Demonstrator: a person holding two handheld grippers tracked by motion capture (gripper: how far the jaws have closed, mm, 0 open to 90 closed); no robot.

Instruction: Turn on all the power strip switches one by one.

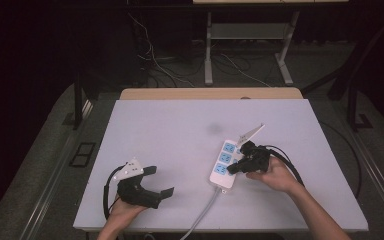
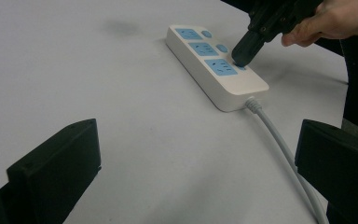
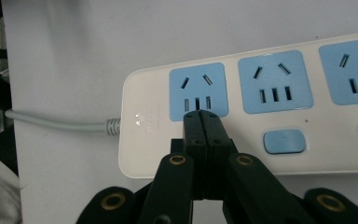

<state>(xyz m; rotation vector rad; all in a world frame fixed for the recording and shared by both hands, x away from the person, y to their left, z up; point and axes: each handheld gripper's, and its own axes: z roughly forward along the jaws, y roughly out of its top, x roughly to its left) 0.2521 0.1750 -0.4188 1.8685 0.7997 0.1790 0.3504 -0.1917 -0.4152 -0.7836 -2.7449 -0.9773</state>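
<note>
A white plastic power strip (image 1: 223,165) lies on the smooth pale table top (image 1: 180,140), right of centre and angled away from the person. Its body is a long slab with rounded corners and a matt finish. Three square sky-blue socket faces sit in a row along it, each pierced by slanted and straight slots, and beside each socket is a small rounded blue switch button (image 3: 284,141). A round pale grey cable (image 2: 279,144) leaves the near end through a ribbed strain relief and runs off toward the table's near edge.

The right gripper (image 3: 200,116) is made of hard black plastic with brass-coloured pivot rivets. Its two jaws are pressed flat together with nothing between them, forming one blunt wedge. In the left gripper view, that tip rests on the strip at the button of the socket nearest the cable. The person's right hand (image 1: 275,175) wraps the gripper's body.

The left gripper (image 1: 162,181) rests low over the table's near left part, well apart from the strip. Its blocky black jaws stand wide apart and hold nothing, with bare table between them.
</note>
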